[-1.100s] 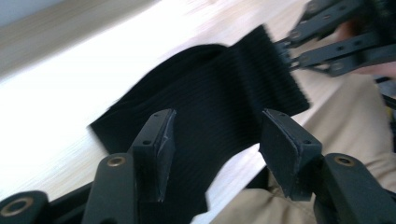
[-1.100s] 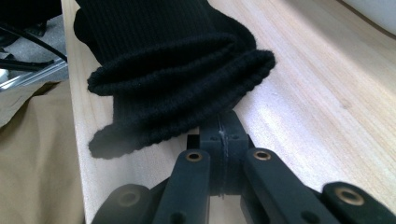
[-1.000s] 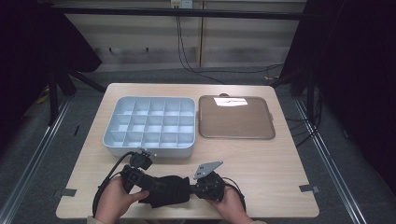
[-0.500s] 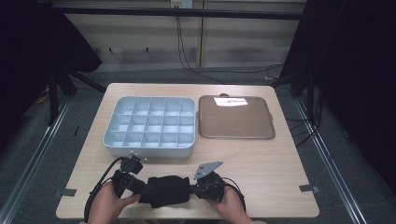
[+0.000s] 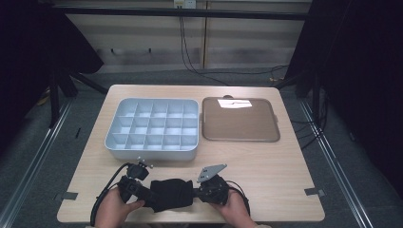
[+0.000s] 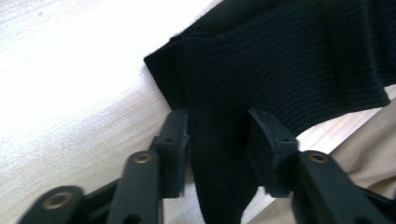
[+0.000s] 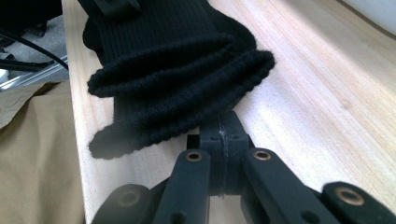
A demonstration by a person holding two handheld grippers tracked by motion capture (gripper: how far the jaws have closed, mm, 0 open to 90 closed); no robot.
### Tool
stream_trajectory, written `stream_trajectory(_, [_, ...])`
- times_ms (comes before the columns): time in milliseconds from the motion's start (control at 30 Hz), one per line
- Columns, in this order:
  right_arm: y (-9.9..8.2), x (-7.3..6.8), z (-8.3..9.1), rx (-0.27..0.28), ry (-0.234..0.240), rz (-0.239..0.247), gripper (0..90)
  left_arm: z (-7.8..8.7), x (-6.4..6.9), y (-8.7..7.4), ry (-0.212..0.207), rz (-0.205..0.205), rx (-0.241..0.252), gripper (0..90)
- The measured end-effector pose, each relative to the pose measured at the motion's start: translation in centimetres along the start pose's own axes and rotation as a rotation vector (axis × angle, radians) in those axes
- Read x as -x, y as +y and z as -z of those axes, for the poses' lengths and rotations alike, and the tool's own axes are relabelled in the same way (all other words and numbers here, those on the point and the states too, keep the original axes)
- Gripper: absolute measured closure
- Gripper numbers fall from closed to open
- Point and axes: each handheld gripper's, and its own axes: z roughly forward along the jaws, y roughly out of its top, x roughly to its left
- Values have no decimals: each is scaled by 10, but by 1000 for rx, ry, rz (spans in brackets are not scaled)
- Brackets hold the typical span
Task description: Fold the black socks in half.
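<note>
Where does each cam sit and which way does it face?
High view: above the person's side, facing forward and down on the table, white compartment box, brown tray; both hands hold tools at the near edge.
Left gripper view: on the left tool, looking along its jaws, which have just been closing around the black knit cloth.
Right gripper view: on the right tool, jaws shut on the cloth's edge.
All three share the cloth.

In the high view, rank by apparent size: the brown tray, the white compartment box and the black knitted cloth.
1. White compartment box.
2. Brown tray, slightly smaller.
3. Black knitted cloth, clearly smallest though nearest the camera.
</note>
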Motion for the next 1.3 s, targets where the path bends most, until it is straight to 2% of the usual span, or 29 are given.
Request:
stream_trajectory(33, [0, 0, 0, 0, -1, 0, 899, -1, 0, 0, -5, -3, -7, 649])
stream_trajectory(133, [0, 0, 0, 1, 2, 0, 899, -1, 1, 1, 22, -11, -19, 734])
stream_trajectory(267, [0, 0, 0, 1, 3, 1, 899, 0, 1, 2, 6, -5, -19, 823])
stream_trajectory(467, [0, 0, 0, 1, 4, 2, 898, 1, -1, 3, -19, 14, -24, 848])
stream_trajectory(533, [0, -1, 0, 1, 4, 2, 898, 2, -2, 4, -19, 7, -30, 855])
stream_trajectory(567, [0, -1, 0, 1, 4, 2, 899, 2, -1, 4, -17, 20, -21, 857])
stream_trajectory(900, [0, -1, 0, -2, 6, 0, 899, 11, -9, 5, -21, 30, -3, 865])
stream_trajectory(1300, [0, -1, 0, -3, 7, 1, 899, 21, -4, 9, -67, 25, 14, 861])
